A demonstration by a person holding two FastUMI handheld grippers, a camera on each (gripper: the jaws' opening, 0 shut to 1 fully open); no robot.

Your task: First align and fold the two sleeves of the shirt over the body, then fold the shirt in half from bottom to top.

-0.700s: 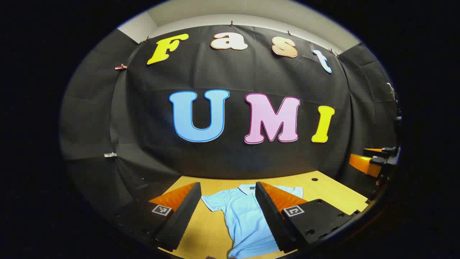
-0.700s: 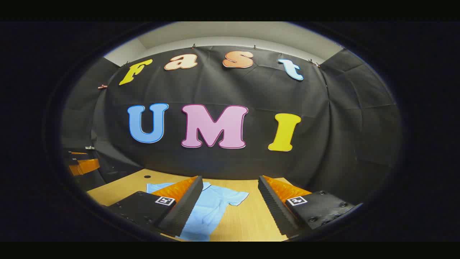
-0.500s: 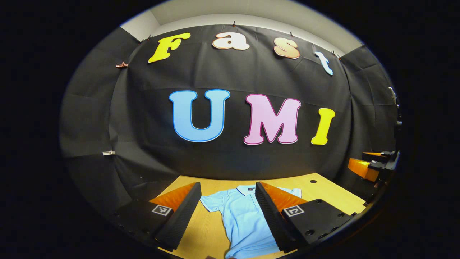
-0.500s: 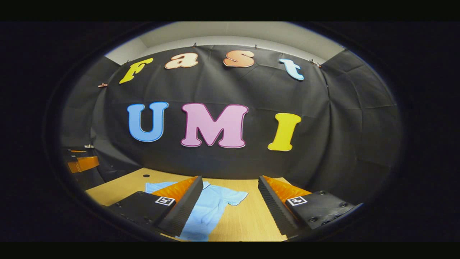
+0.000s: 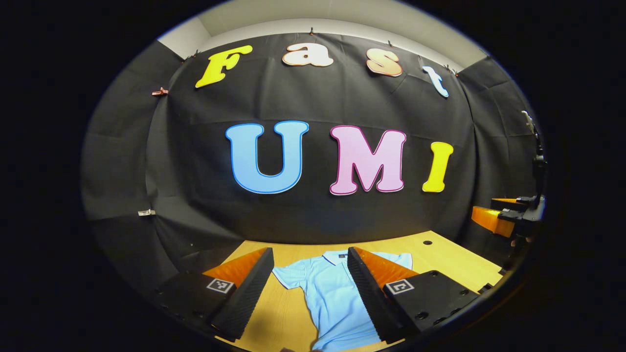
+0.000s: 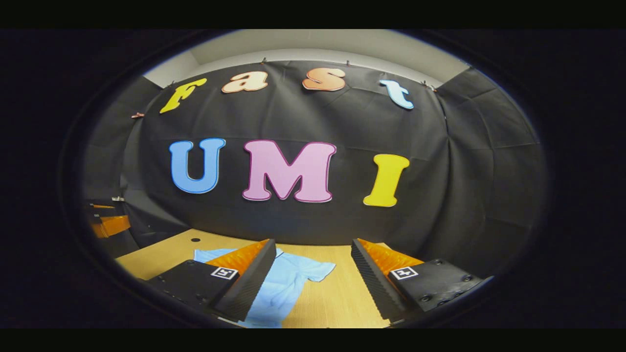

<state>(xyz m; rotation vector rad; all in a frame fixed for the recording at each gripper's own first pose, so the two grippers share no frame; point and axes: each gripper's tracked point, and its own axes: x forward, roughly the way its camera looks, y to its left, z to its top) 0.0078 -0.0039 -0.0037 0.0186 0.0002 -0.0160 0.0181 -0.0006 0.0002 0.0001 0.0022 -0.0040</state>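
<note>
A light blue polo shirt [image 5: 330, 293] lies flat on the wooden table [image 5: 440, 256], collar toward the back wall, both short sleeves spread out. My left gripper [image 5: 310, 256] hovers open above it, over the shirt's left sleeve and chest. In the right gripper view the same shirt [image 6: 288, 283] lies low and left, its right sleeve [image 6: 318, 269] pointing between my fingers. The right gripper [image 6: 313, 247] is open and holds nothing, raised above the table. At the right edge of the left gripper view, the right gripper [image 5: 503, 217] is seen from the side.
A small round hole [image 5: 427, 242] marks the table near its back edge, also seen as a hole [image 6: 195, 240] in the right gripper view. Black cloth walls close the booth behind and at the sides. The left gripper [image 6: 110, 222] shows at the far left of the right gripper view.
Both views shift slightly, from small hand movement. The shirt lies as before and both grippers stay open.
</note>
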